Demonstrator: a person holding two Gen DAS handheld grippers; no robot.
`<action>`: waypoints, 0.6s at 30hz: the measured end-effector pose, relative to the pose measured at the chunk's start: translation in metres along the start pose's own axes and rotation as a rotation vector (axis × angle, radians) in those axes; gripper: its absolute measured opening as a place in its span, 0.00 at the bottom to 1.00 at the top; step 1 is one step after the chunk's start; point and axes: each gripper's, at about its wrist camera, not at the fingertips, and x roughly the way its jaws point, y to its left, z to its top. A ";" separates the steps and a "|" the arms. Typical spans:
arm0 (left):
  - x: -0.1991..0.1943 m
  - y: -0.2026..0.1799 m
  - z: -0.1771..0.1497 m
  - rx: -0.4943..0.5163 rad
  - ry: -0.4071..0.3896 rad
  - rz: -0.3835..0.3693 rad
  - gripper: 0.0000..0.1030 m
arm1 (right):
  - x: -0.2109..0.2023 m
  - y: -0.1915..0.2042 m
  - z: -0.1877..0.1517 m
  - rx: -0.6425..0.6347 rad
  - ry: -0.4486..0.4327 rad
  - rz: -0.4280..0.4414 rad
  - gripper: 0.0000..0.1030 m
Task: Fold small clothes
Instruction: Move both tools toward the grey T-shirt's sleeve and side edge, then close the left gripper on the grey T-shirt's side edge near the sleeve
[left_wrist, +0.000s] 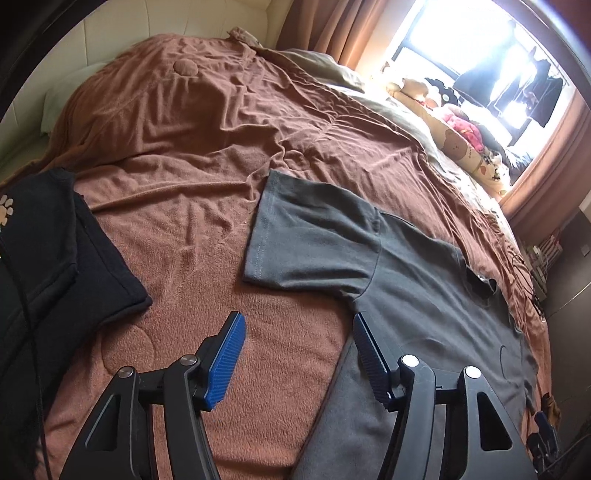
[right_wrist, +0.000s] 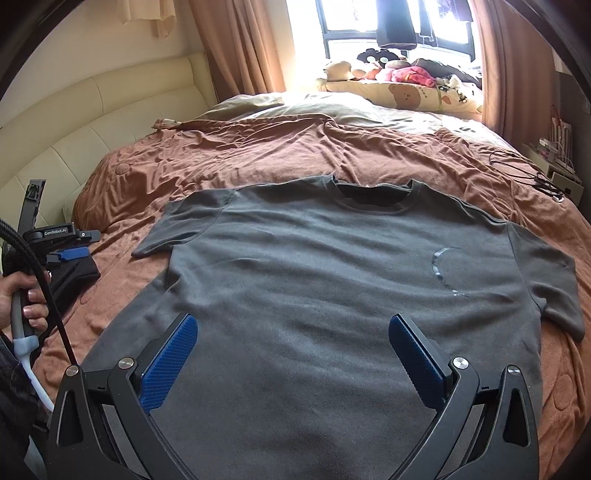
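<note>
A grey T-shirt (right_wrist: 314, 280) lies flat and face up on the brown blanket (right_wrist: 229, 155), collar toward the window and both sleeves spread. My right gripper (right_wrist: 291, 317) hovers open over its lower front, with nothing between the blue pads (right_wrist: 170, 362). My left gripper (left_wrist: 296, 315) is open too, above the blanket beside the shirt's left side, just below the sleeve (left_wrist: 314, 240). The shirt's side edge runs under its right finger (left_wrist: 369, 354). In the right wrist view a hand (right_wrist: 22, 295) holds the left gripper (right_wrist: 70, 254) over a black folded garment (left_wrist: 55, 258).
A cream padded headboard (right_wrist: 92, 122) borders the bed on the left. Stuffed toys and a bear-print pillow (right_wrist: 406, 92) sit by the bright window. Black cables (right_wrist: 524, 177) lie on the blanket at the far right, near a cluttered shelf.
</note>
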 end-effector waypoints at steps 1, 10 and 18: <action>0.007 0.002 0.003 -0.010 0.012 0.007 0.61 | 0.006 -0.002 0.003 0.006 0.007 0.012 1.00; 0.066 0.031 0.027 -0.189 0.117 0.019 0.43 | 0.067 -0.004 0.031 0.034 0.057 0.109 0.79; 0.091 0.034 0.022 -0.239 0.162 0.022 0.42 | 0.105 -0.003 0.040 0.077 0.105 0.145 0.78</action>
